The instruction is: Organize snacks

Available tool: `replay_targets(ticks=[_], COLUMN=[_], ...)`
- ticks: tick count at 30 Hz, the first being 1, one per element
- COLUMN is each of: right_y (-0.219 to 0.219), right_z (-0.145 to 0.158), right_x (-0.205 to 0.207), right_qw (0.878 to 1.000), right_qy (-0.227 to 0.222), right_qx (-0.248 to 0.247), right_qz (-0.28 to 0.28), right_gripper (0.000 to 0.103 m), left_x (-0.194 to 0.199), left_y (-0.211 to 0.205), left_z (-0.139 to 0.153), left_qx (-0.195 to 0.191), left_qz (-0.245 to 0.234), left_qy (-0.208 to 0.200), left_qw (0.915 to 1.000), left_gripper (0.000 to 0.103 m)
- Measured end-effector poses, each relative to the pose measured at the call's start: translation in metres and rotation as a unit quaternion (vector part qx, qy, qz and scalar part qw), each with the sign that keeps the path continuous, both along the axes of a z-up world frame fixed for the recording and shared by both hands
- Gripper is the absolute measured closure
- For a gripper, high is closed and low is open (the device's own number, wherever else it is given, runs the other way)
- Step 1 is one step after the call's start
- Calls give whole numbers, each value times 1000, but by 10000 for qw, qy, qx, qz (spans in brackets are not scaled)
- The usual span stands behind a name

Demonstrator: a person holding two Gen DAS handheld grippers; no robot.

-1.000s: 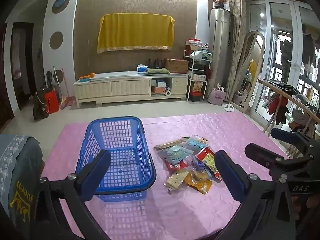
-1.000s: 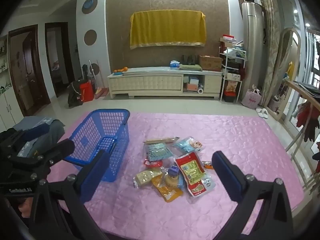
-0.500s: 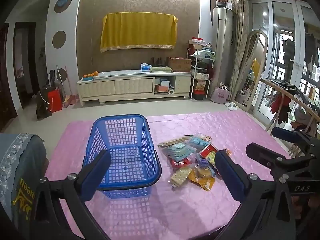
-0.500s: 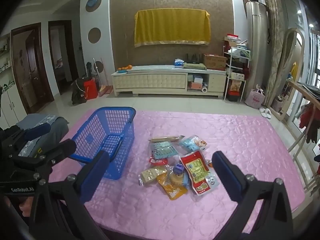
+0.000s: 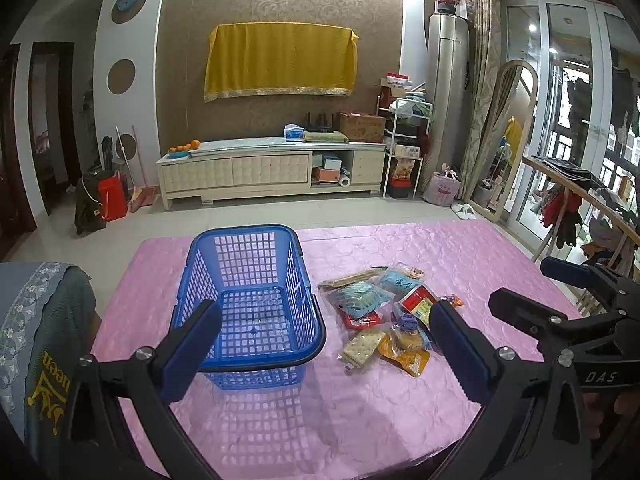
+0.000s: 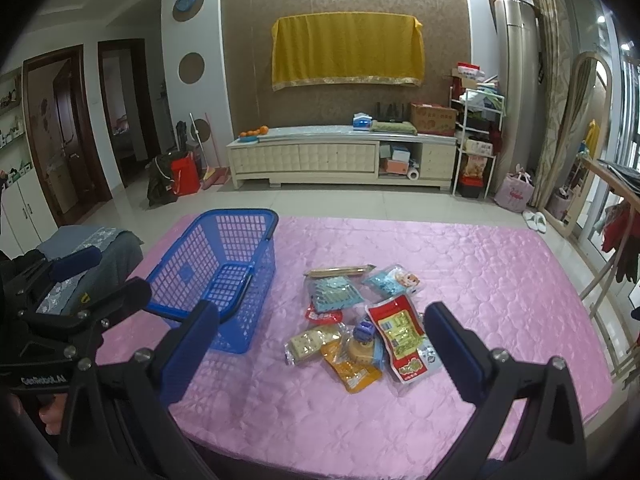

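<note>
Hovering above the near edge of the pink quilted table (image 5: 460, 264), the left gripper (image 5: 324, 344) is holding its jaws spread wide and gripping nothing. Just ahead of its left finger, the blue basket (image 5: 248, 300) is standing upright and empty, its dark handle lying folded along the near rim. Ahead of its right finger, the snack pile (image 5: 384, 312) is lying loose on the cloth, beside the basket and apart from it. The right gripper (image 6: 320, 344) is likewise hanging wide open and empty over the near side of the table, with the pile directly ahead between its fingers: a red packet (image 6: 402, 334), an orange pouch (image 6: 354, 372), a cracker pack (image 6: 310, 342) and a teal packet (image 6: 332, 292) are overlapping there. From this gripper the basket is sitting ahead and to the left
</note>
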State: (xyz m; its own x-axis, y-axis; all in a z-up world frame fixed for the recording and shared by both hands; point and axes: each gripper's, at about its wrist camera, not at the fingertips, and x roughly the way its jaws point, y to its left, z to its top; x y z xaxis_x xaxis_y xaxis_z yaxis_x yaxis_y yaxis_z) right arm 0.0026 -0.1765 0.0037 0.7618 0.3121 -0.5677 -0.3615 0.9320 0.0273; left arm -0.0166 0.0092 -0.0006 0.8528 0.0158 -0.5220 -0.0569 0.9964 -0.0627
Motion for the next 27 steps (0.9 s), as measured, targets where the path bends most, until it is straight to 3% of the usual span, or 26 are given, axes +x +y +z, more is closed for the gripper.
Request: replay_targets(ticks=[27], right_y=[0], right_z=[1], right_x=[-5], right_qw=[10000], right_qy=[-1], right_qx=[34], right_qz=[17], right_gripper=[0], left_x=[-7], left_y=[-2], left_z=[1], left_qx=[48], left_qz=[24], left_qy=[48], left_qw=[10000], left_gripper=[0])
